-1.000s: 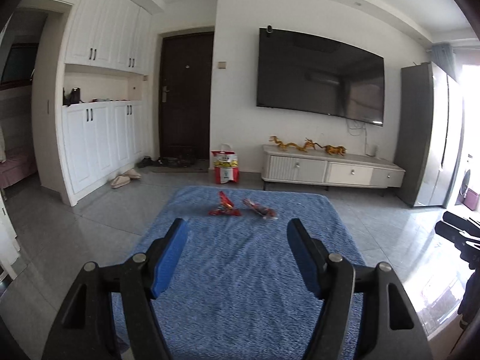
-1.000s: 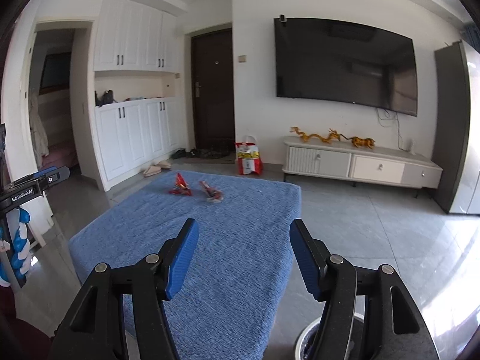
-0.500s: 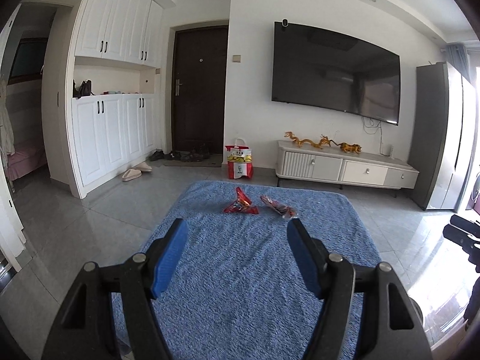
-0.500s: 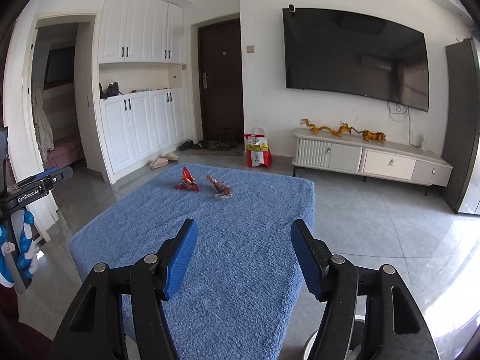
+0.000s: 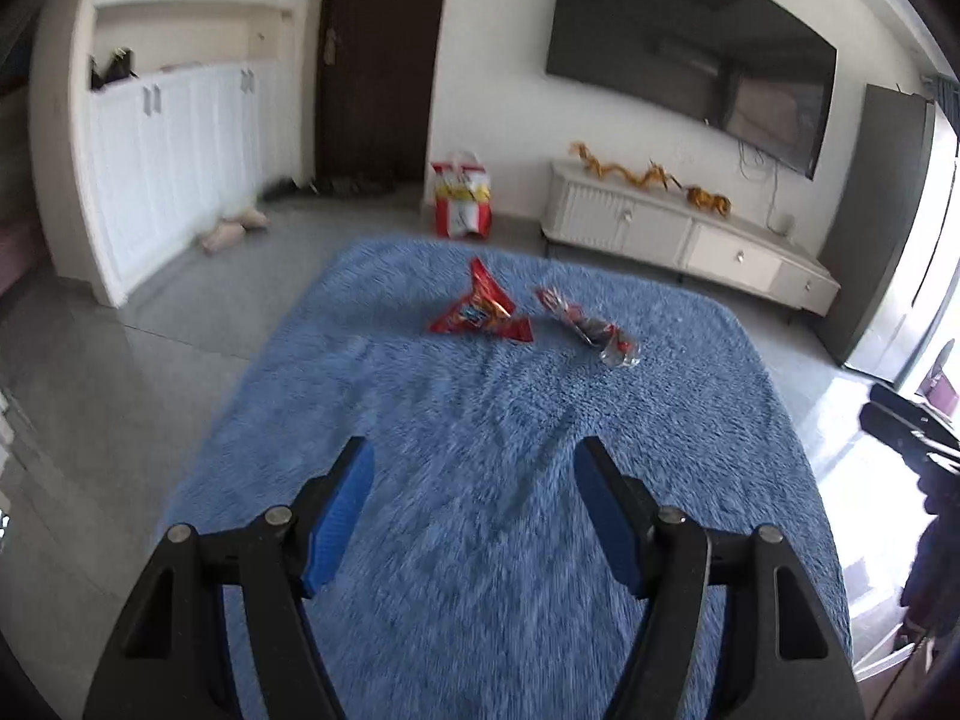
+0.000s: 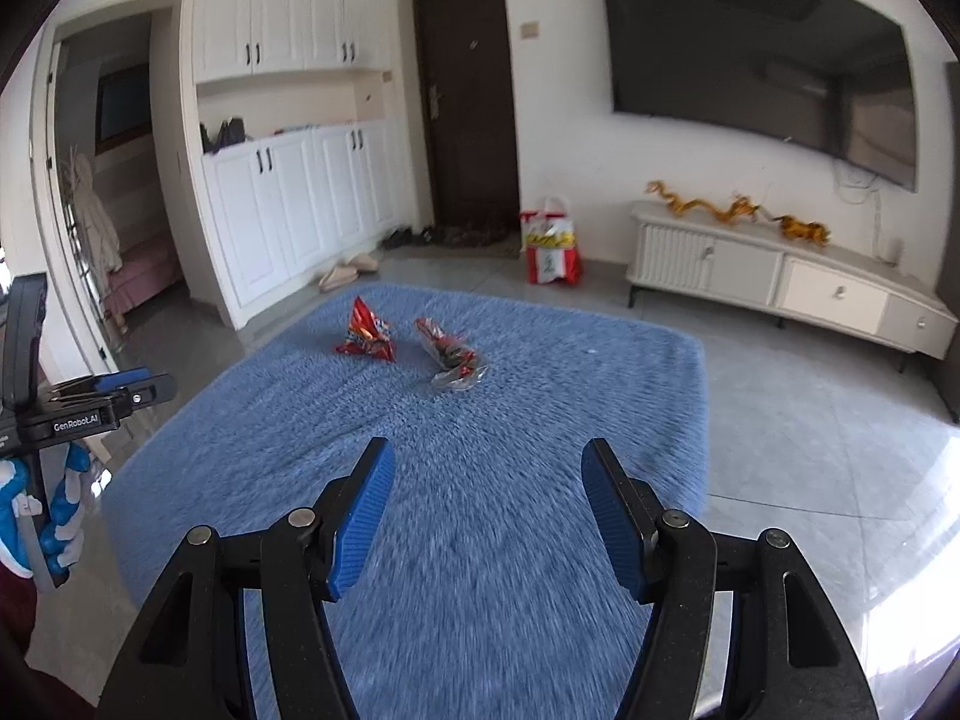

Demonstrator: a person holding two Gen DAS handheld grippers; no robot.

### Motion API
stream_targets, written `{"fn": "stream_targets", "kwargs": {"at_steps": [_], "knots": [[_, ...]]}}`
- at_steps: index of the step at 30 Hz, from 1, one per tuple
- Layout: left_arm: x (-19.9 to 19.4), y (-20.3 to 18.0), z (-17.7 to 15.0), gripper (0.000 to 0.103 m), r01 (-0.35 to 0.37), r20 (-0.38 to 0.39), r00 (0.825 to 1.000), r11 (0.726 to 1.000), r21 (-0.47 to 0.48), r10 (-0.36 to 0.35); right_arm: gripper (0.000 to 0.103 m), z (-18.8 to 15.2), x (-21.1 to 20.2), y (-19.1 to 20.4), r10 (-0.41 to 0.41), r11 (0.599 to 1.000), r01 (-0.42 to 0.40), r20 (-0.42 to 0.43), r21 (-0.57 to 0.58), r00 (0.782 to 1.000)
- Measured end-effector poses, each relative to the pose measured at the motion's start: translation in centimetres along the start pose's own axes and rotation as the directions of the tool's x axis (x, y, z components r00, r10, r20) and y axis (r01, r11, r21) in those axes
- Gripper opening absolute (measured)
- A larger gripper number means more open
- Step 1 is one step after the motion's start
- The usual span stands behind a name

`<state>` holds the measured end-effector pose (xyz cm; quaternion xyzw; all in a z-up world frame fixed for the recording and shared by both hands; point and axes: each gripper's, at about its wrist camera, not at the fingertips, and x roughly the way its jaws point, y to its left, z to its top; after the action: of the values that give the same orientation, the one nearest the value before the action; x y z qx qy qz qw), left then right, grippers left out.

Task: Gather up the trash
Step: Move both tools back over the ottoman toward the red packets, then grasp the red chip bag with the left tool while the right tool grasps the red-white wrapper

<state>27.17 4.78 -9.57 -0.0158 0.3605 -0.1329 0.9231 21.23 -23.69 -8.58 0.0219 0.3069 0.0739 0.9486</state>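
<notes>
The left gripper (image 5: 474,468) stands with its blue pads apart and nothing between them, tilted down over a shaggy blue rug (image 5: 480,540); the right gripper (image 6: 487,471) is likewise parted and empty above the same rug; ahead of both, well apart from the fingertips, lie the two pieces of trash: a red crumpled snack wrapper (image 5: 480,309) folded into a peak, and just beside it on the right a flattened clear-and-red wrapper (image 5: 591,330), the two near each other but not touching; bare rug lies between the tools and the wrappers; print on the wrappers is too small to read; beyond the rug a red and yellow carrier bag (image 6: 551,249) stands upright on the grey tiles by a dark door (image 6: 468,102), its contents hidden; a low white TV cabinet (image 6: 780,282) carries golden dragon figures (image 6: 738,210) under a wall television (image 6: 762,60); white cupboards (image 6: 288,204) stand left, slippers (image 6: 348,270) at their foot; the left tool, seen from the right wrist, bears the lettering "GenRobot.AI".
</notes>
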Motion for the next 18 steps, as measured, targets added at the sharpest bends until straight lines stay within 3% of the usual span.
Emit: {"fn": "stream_targets", "kwargs": {"at_steps": [10,18], "knots": [[14.4,0.3,7.1,0.067,0.080,-0.053,0.996,0.993,0.083,-0.075,0.064,4.7,15.4,-0.1,0.103,0.994,-0.107,-0.106,-0.036,0.989],[21.1,0.9,9.4,0.067,0.074,-0.092,0.993,0.995,0.067,-0.068,0.064,6.7,23.4,0.0,0.147,0.987,-0.157,-0.179,-0.038,0.973]]}}
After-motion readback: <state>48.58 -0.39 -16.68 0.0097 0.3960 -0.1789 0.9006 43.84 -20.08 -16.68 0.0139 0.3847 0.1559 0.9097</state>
